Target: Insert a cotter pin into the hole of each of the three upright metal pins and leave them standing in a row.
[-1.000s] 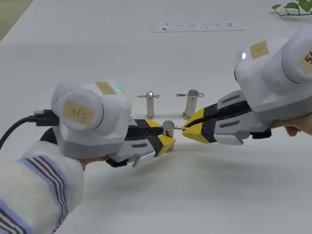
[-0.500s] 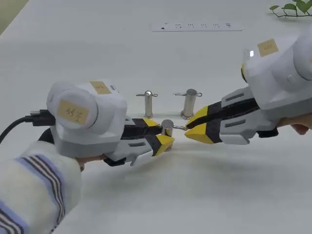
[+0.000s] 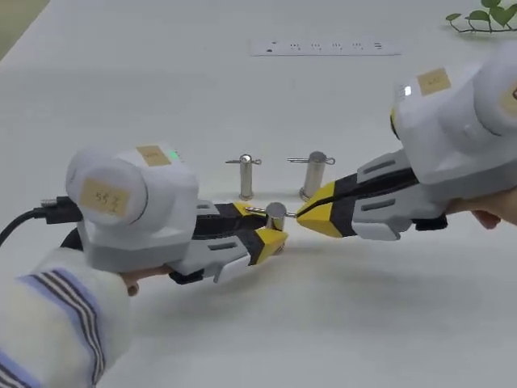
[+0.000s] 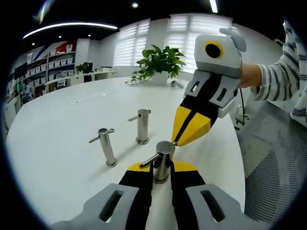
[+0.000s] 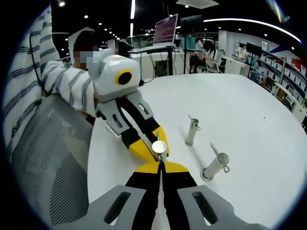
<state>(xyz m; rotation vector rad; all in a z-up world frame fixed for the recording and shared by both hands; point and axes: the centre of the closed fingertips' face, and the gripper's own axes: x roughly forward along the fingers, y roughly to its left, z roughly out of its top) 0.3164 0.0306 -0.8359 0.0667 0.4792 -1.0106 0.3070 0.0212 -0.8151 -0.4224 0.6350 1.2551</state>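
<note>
Three upright metal pins stand on the white table. The near pin [image 3: 276, 215] [image 4: 162, 160] [image 5: 159, 148] sits between the jaws of my left gripper [image 3: 273, 231] [image 4: 161, 169], which is shut on it. My right gripper [image 3: 300, 215] [image 5: 161, 166] comes in from the right, shut on a cotter pin [image 3: 255, 211] [image 4: 148, 160] that passes through the near pin's hole, with its tip poking out on the left. Behind stand the left pin [image 3: 246, 176] [image 4: 106, 146] and the right pin [image 3: 315, 174] [image 4: 142, 125], each with a cotter pin through its head.
A white power strip [image 3: 325, 48] lies at the far side of the table and a plant sprig [image 3: 485, 16] at the far right corner. A black cable [image 3: 24, 220] trails from the left gripper. Bare tabletop lies around the pins.
My right gripper has moved left, up to the near pin, pushing the cotter pin through the hole; its tip now shows on the pin's left side. The left gripper keeps its hold.
</note>
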